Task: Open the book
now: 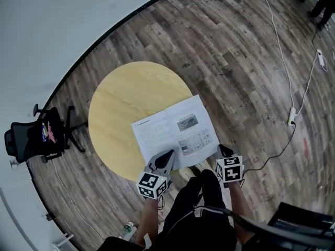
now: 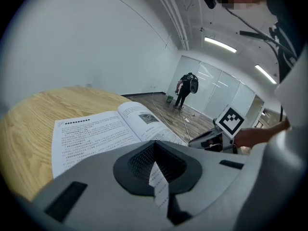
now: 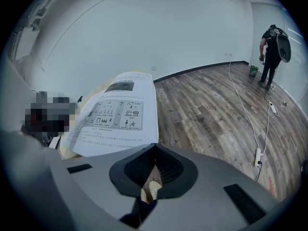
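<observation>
The book lies open and flat on the round yellow table, its right page reaching past the table's near right edge. My left gripper hovers just off the book's near left corner, jaws shut and empty. In the left gripper view its tips meet above the left page. My right gripper hangs beside the book's near right corner, clear of it, shut with nothing held. The right gripper view shows its tips closed below the illustrated right page.
A black office chair stands left of the table by the wall. A white power strip and cables run over the wooden floor at the right. A person stands far off near a glass wall. The holder's shoes show under the table edge.
</observation>
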The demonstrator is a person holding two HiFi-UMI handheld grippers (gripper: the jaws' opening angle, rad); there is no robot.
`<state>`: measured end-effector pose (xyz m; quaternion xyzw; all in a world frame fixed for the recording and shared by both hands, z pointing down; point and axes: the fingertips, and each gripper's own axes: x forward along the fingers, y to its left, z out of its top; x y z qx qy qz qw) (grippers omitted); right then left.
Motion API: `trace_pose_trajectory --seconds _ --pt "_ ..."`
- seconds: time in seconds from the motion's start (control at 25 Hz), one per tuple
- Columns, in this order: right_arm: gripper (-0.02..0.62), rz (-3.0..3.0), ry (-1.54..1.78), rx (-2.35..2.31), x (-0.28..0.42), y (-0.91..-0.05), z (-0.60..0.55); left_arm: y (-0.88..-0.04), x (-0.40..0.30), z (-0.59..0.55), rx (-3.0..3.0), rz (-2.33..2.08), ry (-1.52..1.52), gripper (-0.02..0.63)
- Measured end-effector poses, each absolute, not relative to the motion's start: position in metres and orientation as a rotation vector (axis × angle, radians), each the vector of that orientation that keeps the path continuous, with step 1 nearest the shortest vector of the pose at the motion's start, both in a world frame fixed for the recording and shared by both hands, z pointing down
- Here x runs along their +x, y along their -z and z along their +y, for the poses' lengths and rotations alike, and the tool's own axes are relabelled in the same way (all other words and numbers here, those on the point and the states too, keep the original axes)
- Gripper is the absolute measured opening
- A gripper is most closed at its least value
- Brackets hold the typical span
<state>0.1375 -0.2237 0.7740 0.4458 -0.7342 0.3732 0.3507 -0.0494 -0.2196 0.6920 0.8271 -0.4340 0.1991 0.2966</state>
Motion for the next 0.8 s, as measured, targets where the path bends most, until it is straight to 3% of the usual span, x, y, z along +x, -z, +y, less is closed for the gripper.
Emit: trace_pose_trajectory --seconds 0.56,0.6,0.68,0.76,0.8 --pt "0.011 -1.891 -1.013 1.181 0.139 -0.772 -0.221 -0.687 -0.064 -0.220 2.180 -1.181 -0.524 0.000" --pt "0.020 -1.891 -1.019 1.184 0.139 -0.772 -0.221 -0.686 -0.065 -0.220 2.180 -1.185 -0.521 0.000" --pt "0.121 -1.896 -1.028 1.193 0.138 -0.771 -0.220 -0.685 -0.066 -0.220 2.185 -1.187 -0.515 0.000" --pt "0.182 -1.899 -1.029 1.209 0.138 -0.769 -0.221 -0.684 -0.065 -0.219 2.191 -1.185 -0.511 0.000" --pt "0.186 -1.900 -1.028 1.216 0.138 -0.768 -0.221 -0.683 -0.065 -0.218 2.192 -1.183 -0.511 0.000"
